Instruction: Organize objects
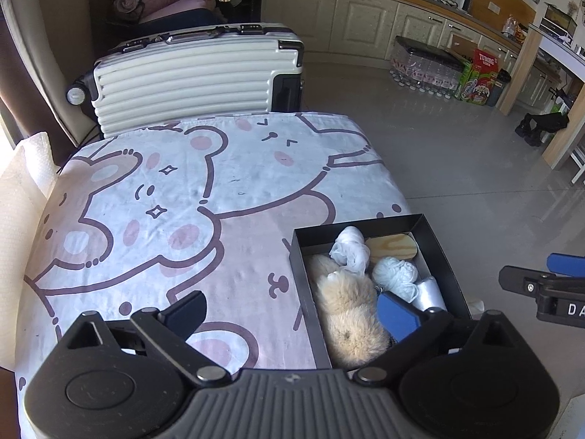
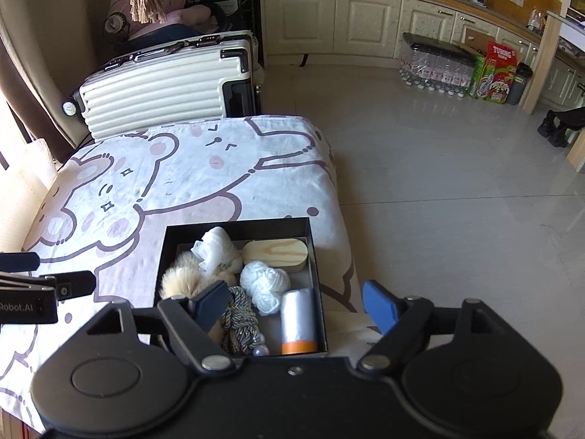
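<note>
The table [image 2: 190,183], draped in a cartoon-bear cloth, stretches ahead of both tools, its near edge cut off behind their bodies; beyond it stands a ribbed white suitcase [image 2: 153,91]; a black box [image 2: 234,227] sits near the table's right edge, directly under the right hand-held gripper [image 2: 296,309] and to the right of the left hand-held gripper [image 1: 292,316]; both stand released with jaws wide and nothing between them. The box holds a beige fur piece [image 1: 347,314], partly hidden by the fingers; a rounded wooden case [image 2: 275,254]; a clear roll with an orange end [image 2: 298,320]; a white yarn ball [image 2: 265,281]; a knotted white cloth [image 2: 215,247]; a twisted grey cord [image 2: 239,323], its lower end hard to make out.
</note>
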A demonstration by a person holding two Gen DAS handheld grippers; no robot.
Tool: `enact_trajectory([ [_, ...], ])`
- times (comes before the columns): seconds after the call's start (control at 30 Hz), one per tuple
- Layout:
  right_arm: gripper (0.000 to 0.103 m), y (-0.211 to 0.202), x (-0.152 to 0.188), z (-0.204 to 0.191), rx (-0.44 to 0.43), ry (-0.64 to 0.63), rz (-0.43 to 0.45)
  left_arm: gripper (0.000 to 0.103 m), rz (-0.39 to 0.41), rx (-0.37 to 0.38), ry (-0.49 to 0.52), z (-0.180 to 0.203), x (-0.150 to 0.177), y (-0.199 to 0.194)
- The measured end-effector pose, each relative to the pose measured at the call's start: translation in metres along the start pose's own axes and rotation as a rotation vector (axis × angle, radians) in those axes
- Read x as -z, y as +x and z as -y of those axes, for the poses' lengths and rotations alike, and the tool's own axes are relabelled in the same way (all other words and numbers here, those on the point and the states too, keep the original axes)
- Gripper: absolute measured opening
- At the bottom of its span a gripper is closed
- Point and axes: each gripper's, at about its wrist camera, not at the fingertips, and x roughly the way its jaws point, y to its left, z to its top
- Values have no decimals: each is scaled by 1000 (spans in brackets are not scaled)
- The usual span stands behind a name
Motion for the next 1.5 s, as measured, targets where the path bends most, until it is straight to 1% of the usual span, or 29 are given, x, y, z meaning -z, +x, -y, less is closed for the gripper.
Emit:
enact_trajectory([
  [0.17, 97, -4, 2, 5, 32, 5, 10, 103, 5, -14, -14, -1, 0, -4],
  [0.27, 100, -6, 4, 7, 49, 3, 11, 103, 2, -33, -8, 0, 0, -4],
  [0.5, 103, -11, 6, 12, 71, 18, 16, 103, 1, -67, 7, 2, 2, -7],
  [0.8, 103, -12, 6, 9, 71, 11, 14, 103, -9, -109, -6, 1, 3, -8],
  [1.07, 103, -13, 7, 9, 77, 10, 11, 103, -12, -130, 14, 5, 5, -8],
  [1.2, 103, -13, 7, 10, 77, 12, 10, 103, -4, -130, 29, 7, 5, -9],
  [1.5, 103, -13, 7, 10, 77, 12, 10, 103, 7, -120, 17, 8, 6, -11],
])
